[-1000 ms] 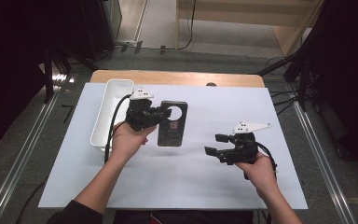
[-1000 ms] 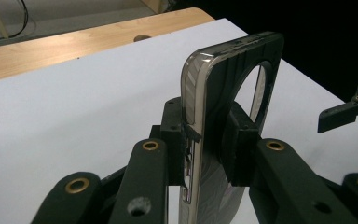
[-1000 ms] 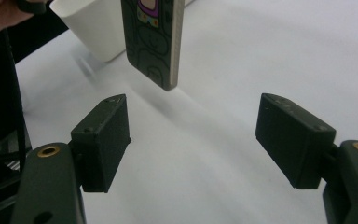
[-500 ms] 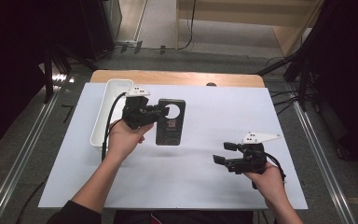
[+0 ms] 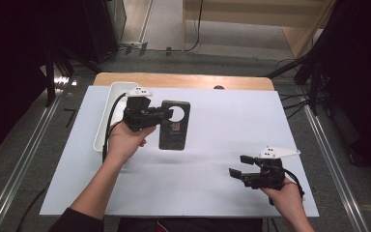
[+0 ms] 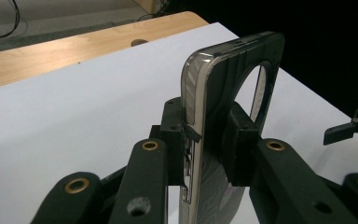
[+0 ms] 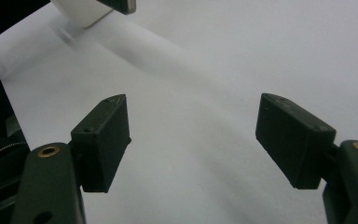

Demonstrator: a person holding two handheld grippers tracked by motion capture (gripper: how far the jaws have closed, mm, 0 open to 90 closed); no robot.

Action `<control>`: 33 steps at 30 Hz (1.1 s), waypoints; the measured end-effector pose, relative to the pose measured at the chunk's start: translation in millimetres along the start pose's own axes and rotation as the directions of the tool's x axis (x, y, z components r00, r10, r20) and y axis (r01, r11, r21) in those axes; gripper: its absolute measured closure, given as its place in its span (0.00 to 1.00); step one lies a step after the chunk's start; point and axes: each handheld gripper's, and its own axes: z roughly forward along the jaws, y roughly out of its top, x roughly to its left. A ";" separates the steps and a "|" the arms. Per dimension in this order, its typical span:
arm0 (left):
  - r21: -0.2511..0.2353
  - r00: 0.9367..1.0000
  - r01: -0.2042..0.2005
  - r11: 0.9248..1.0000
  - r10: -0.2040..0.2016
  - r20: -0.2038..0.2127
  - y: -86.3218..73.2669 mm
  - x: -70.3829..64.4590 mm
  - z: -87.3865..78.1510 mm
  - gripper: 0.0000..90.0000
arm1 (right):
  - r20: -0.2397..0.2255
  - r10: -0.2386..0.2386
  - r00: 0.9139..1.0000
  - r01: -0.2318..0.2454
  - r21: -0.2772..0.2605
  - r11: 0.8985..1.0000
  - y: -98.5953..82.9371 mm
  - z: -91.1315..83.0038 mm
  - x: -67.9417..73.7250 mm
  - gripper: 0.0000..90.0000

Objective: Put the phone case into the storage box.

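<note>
A black phone (image 5: 174, 125) with a round opening near its top and a silver rim hangs just above the white table sheet (image 5: 232, 121). My left gripper (image 5: 163, 115) is shut on its left edge. In the left gripper view the phone (image 6: 223, 93) stands on edge between the jaws of my left gripper (image 6: 207, 142), pinched on both faces. My right gripper (image 5: 238, 166) sits low at the near right, open, with nothing between its jaws. In the right gripper view, bare white sheet lies between the jaws of my right gripper (image 7: 196, 135).
A long white tray (image 5: 107, 113) lies left of my left hand, and its corner (image 7: 81, 11) shows far off in the right gripper view. A wooden table edge (image 5: 183, 79) runs along the back. Cables and dark stands ring the table.
My right gripper has drawn back toward the near right corner of the sheet, staying open. My left gripper still holds the phone, which has shifted slightly.
</note>
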 end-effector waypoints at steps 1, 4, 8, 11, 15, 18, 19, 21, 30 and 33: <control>-0.002 1.000 0.004 1.000 -0.004 0.002 0.9 0.8 -1.6 0.81 | 0.004 0.001 1.000 -0.001 -0.001 1.000 -0.5 0.3 -0.7 0.28; -0.008 1.000 0.005 1.000 -0.005 0.003 3.3 4.0 -6.8 0.81 | 0.002 0.004 1.000 -0.004 0.001 1.000 -1.3 1.8 -2.7 0.28; -0.003 1.000 -0.001 1.000 0.001 0.002 6.5 8.1 -13.1 0.81 | -0.001 0.008 1.000 -0.008 0.013 1.000 -2.1 3.7 -3.8 0.28; -0.010 1.000 -0.004 1.000 0.004 -0.007 8.3 10.8 -17.8 0.81 | -0.003 0.009 1.000 -0.009 0.014 1.000 -2.2 5.0 -3.8 0.28; -0.017 1.000 0.005 1.000 -0.005 -0.009 10.7 15.4 -23.9 0.81 | -0.003 0.004 1.000 -0.004 0.020 1.000 -2.0 6.6 -2.7 0.28; -0.019 1.000 0.013 1.000 -0.014 -0.011 11.9 19.3 -28.1 0.81 | -0.010 0.003 1.000 -0.003 0.022 1.000 -2.0 7.4 -2.4 0.28; -0.019 1.000 0.011 1.000 -0.011 -0.011 12.2 20.5 -29.6 0.81 | -0.010 0.000 1.000 0.001 0.023 1.000 -2.1 7.7 -2.5 0.28; -0.019 1.000 0.011 1.000 -0.011 -0.016 12.9 22.8 -33.4 0.81 | -0.011 0.001 1.000 -0.001 0.024 1.000 -2.0 7.8 -2.7 0.28; -0.033 0.999 0.026 0.999 -0.027 -0.021 15.8 33.2 -47.6 0.81 | -0.008 0.003 1.000 -0.003 0.025 1.000 -2.0 7.3 -3.0 0.28; -0.035 0.999 0.028 0.999 -0.029 -0.031 16.1 35.9 -50.7 0.81 | -0.002 0.009 1.000 -0.009 0.022 1.000 -1.5 6.7 -2.1 0.28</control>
